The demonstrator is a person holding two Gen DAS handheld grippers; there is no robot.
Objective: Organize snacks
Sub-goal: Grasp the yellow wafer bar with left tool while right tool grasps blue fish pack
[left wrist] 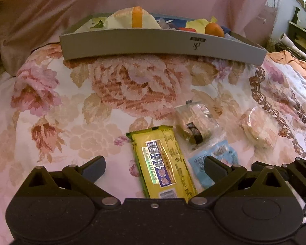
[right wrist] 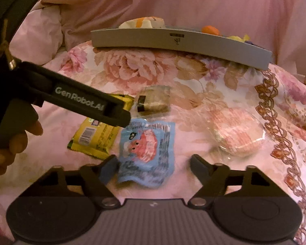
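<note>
My left jaws (left wrist: pixel 154 168) hang wide apart over the yellow packet (left wrist: pixel 163 161) between them, ready to close; my right jaws (right wrist: pixel 154 166) gape around the blue packet (right wrist: pixel 148 150); both lie on the bed, gray tray (left wrist: pixel 163 46) well ahead for loading

Yellow snack bar (left wrist: pixel 163 163), blue packet (right wrist: pixel 146 149) and two clear-wrapped snacks (right wrist: pixel 153 101) lie flat before the grey tray (left wrist: pixel 132 45).
</note>
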